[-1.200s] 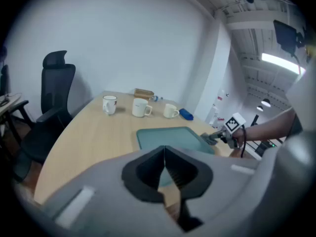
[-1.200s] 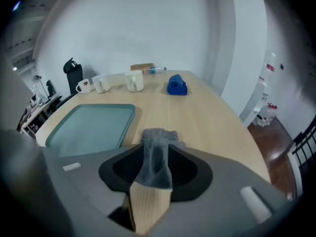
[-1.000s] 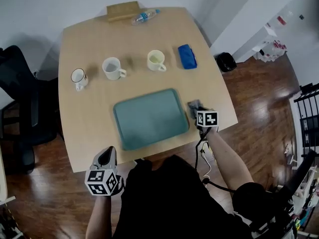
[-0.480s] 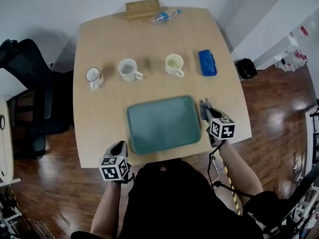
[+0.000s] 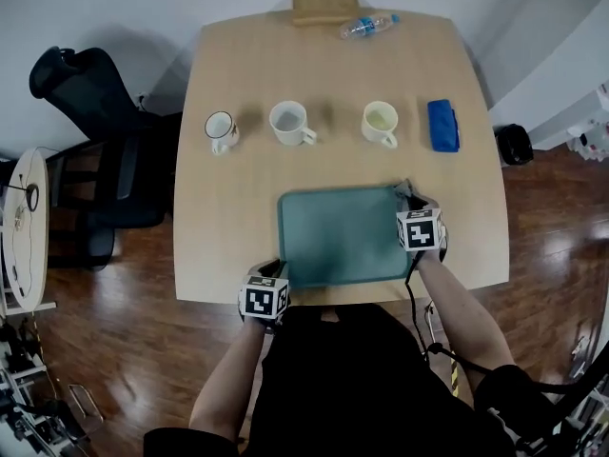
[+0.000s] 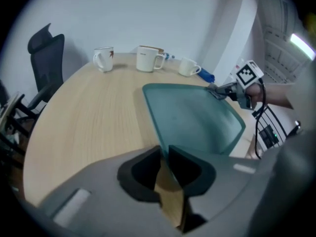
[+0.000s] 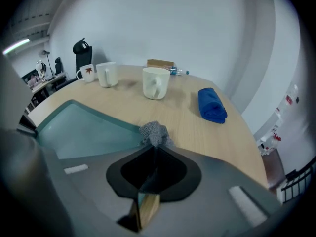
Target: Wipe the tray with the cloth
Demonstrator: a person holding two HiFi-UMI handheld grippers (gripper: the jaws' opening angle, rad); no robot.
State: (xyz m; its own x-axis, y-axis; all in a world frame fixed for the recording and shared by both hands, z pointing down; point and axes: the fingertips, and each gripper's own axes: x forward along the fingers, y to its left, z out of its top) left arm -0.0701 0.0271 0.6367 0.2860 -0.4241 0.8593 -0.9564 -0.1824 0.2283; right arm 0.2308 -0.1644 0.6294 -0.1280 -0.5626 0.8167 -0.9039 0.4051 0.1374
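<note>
The teal tray [image 5: 343,241] lies at the table's near middle. A small grey cloth [image 7: 154,131] sits by the tray's far right corner, and my right gripper [image 5: 409,198] is shut on it, with the cloth bunched up out of the fingertips. In the left gripper view that gripper [image 6: 224,89] shows at the tray's [image 6: 192,117] far corner. My left gripper [image 5: 276,268] is at the tray's front left corner, jaws together; the tray's rim runs right up to its tips [image 6: 164,151], and I cannot tell if they pinch it.
Three mugs stand in a row behind the tray: a red-printed one [image 5: 221,129], a white one [image 5: 289,121] and a cream one [image 5: 381,122]. A rolled blue cloth [image 5: 442,125] lies at the right. A wooden block [image 5: 325,8] and a bottle [image 5: 369,26] are at the far edge; a black chair [image 5: 90,93] stands at the left.
My left gripper has come in from beyond the table's near edge to the tray's front left corner. The right gripper has stayed at the tray's right edge by the grey cloth.
</note>
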